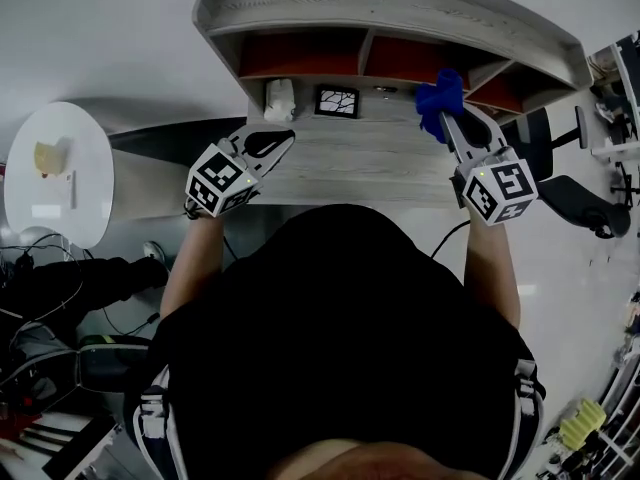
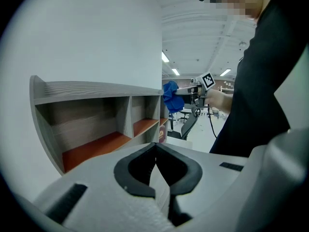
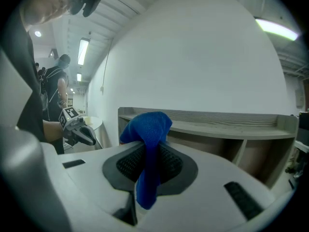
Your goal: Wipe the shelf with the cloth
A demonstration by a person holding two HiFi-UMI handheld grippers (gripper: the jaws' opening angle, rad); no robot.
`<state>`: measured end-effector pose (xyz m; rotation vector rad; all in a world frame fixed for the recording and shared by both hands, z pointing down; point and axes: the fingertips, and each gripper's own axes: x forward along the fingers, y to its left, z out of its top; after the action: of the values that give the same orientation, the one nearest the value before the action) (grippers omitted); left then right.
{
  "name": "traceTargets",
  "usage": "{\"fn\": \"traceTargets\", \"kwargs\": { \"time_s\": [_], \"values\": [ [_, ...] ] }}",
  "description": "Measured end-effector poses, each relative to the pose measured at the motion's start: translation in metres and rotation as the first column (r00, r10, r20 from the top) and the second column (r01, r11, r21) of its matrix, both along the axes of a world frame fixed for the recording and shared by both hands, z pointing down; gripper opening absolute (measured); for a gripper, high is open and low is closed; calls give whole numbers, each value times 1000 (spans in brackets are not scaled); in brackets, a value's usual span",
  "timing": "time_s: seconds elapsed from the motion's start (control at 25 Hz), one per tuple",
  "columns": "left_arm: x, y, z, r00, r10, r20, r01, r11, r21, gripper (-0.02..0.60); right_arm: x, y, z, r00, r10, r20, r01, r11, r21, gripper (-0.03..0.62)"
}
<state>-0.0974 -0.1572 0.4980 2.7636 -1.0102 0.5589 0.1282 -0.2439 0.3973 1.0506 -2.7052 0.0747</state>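
The shelf (image 1: 400,8) is a grey wooden unit with orange-floored compartments standing on a grey desk top (image 1: 370,163). A blue cloth (image 1: 440,96) is pinched in my right gripper (image 1: 447,118), held up in front of the shelf's right compartments. In the right gripper view the cloth (image 3: 147,129) bunches above the jaws and hangs down between them, with the shelf (image 3: 217,124) beyond. My left gripper (image 1: 283,138) hovers over the desk's left part, shut and empty. Its own view shows the shut left gripper (image 2: 155,146), the shelf (image 2: 96,120) and the far cloth (image 2: 170,95).
A small white object (image 1: 280,98) and a dark picture frame (image 1: 337,101) stand on the desk before the shelf. A round white table (image 1: 55,183) is at the left, an office chair (image 1: 570,183) at the right. Cables and gear lie at lower left.
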Motion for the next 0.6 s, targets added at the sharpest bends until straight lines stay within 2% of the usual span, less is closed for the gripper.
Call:
{"fn": "traceTargets", "kwargs": {
  "time_s": [0.16, 0.6],
  "values": [
    [-3, -8, -9, 998, -45, -34, 46, 998, 39, 16, 7, -2, -4, 1000, 14, 25, -15, 999, 41, 49],
    [5, -17, -18, 994, -78, -79, 81, 996, 36, 17, 20, -4, -5, 997, 36, 63, -42, 995, 88, 50]
  ]
}}
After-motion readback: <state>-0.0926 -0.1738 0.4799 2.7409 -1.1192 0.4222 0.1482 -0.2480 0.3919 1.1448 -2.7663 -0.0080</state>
